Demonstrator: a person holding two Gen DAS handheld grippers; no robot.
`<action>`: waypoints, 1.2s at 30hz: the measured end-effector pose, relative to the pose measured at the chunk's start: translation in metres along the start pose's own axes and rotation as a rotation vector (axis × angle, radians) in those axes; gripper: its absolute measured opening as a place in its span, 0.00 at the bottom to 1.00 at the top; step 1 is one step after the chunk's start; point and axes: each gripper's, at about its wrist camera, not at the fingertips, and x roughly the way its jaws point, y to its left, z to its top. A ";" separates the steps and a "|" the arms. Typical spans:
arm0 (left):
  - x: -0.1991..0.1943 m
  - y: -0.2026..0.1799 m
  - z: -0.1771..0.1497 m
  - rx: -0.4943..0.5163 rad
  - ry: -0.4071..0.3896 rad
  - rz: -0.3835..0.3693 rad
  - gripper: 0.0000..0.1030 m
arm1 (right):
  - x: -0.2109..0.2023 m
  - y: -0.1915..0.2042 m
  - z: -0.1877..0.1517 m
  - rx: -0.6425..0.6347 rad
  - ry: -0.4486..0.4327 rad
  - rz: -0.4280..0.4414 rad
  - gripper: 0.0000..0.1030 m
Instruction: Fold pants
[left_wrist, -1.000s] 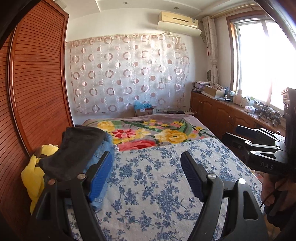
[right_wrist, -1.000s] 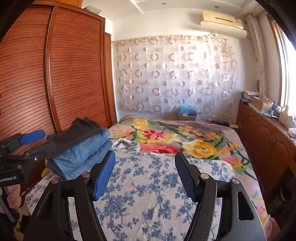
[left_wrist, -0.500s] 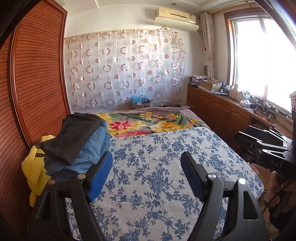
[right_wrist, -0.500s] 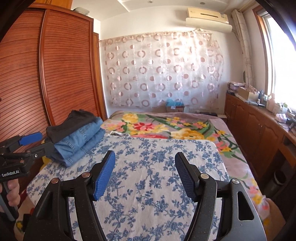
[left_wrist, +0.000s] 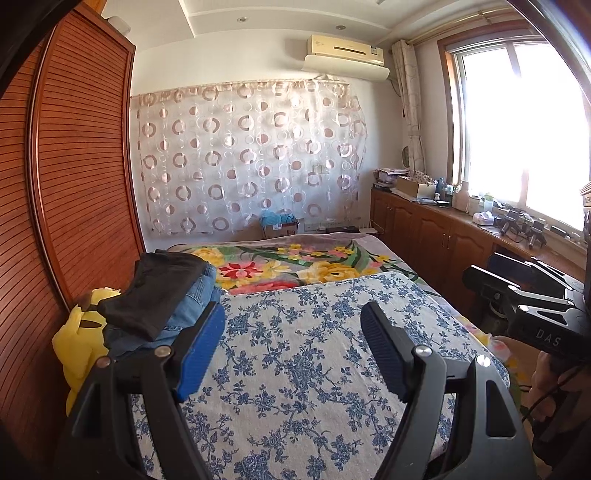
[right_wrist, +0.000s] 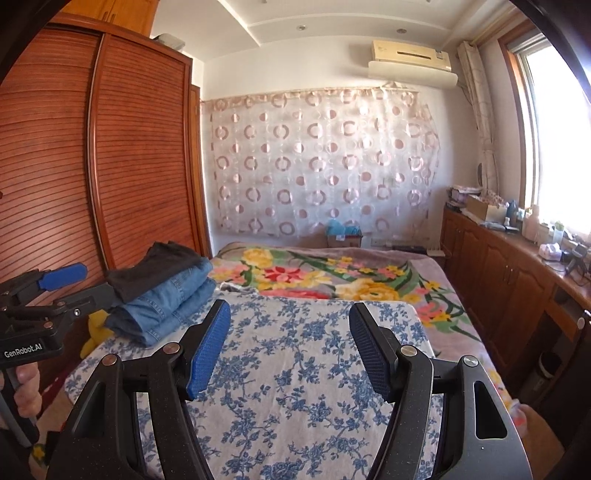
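On the blue-flowered white bedsheet (right_wrist: 295, 369) lie two folded blue denim jeans (right_wrist: 166, 306) under one folded black pair of pants (right_wrist: 155, 269). Both the left gripper (left_wrist: 291, 347) and the right gripper (right_wrist: 290, 343) hang above the sheet, jaws apart and empty.

My left tool (left_wrist: 291, 332) stands with its blue pads wide apart and nothing between them, pointing slightly downward. My right tool (right_wrist: 290, 332) matches it: pads spread, gap empty, the same slight downward tilt. In the right wrist view the left tool shows at the left edge, side on, with my left hand (right_wrist: 24, 387) wrapped around its grip below the body. In the left wrist view the right tool sits at the right edge, my right hand (left_wrist: 554, 384) gripping its handle underneath.
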 end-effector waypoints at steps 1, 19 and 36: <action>-0.003 -0.001 -0.002 -0.001 -0.002 0.002 0.74 | -0.003 0.000 -0.001 0.002 -0.002 -0.001 0.66; -0.008 0.001 -0.022 -0.037 0.021 0.018 0.74 | -0.031 -0.014 -0.022 0.053 0.003 -0.063 0.66; -0.005 0.004 -0.026 -0.046 0.028 0.025 0.74 | -0.028 -0.014 -0.026 0.055 0.014 -0.060 0.66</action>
